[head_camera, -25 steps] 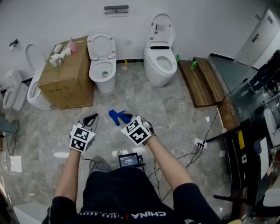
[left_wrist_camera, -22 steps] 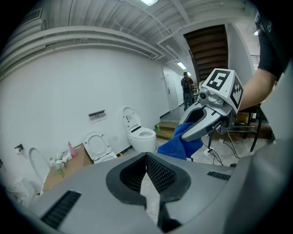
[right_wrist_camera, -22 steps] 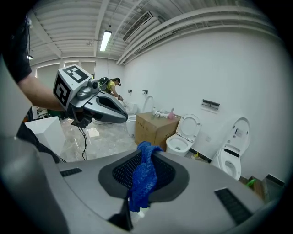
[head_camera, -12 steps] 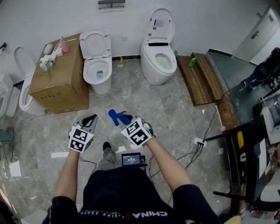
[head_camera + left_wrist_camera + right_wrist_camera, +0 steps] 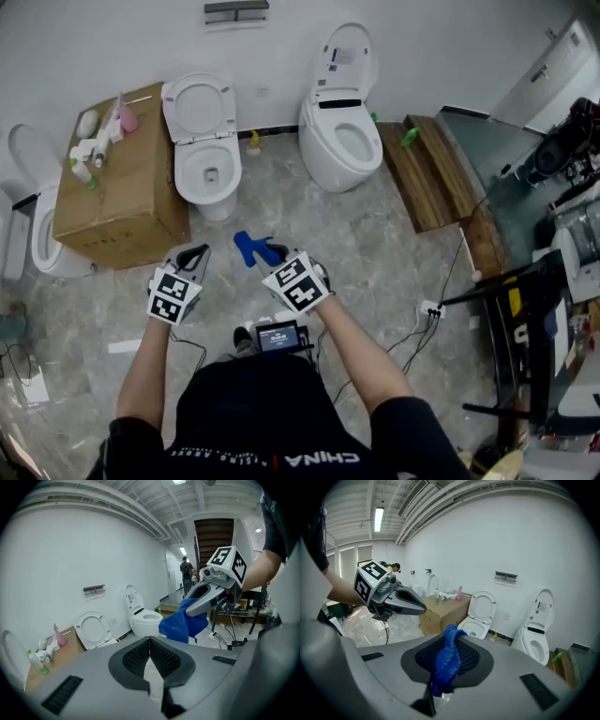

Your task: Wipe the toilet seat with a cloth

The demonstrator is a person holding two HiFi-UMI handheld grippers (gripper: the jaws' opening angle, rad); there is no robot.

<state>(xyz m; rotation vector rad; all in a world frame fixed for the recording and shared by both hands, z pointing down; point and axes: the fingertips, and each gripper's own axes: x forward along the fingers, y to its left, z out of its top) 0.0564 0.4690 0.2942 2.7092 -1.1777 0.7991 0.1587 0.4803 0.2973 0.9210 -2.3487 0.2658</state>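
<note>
Left gripper [image 5: 150,645]: your jaws are closed pad to pad with nothing between them; this hand carries nothing.
Right gripper [image 5: 270,257]: your jaws are clamped on the blue cloth [image 5: 446,660], which is bunched between the pads with one end poking out past the tips.
Cloth position: held out in front of you above the marble floor [image 5: 394,253], well apart from any toilet; it touches no seat.
Candidate targets: a white toilet [image 5: 207,167] with its seat and lid raised, just beside a cardboard box [image 5: 117,202], and a second toilet [image 5: 339,139] to its right with its lid up. You cannot tell from these views which one is meant.
Done so far: judging by the scene, only the pickup; the cloth is secured in your right jaws.
Left to do: the approach to a toilet, lowering the cloth onto the seat, and the whole wipe. No wiping contact shows yet.
Stage: early, in transit.
</note>
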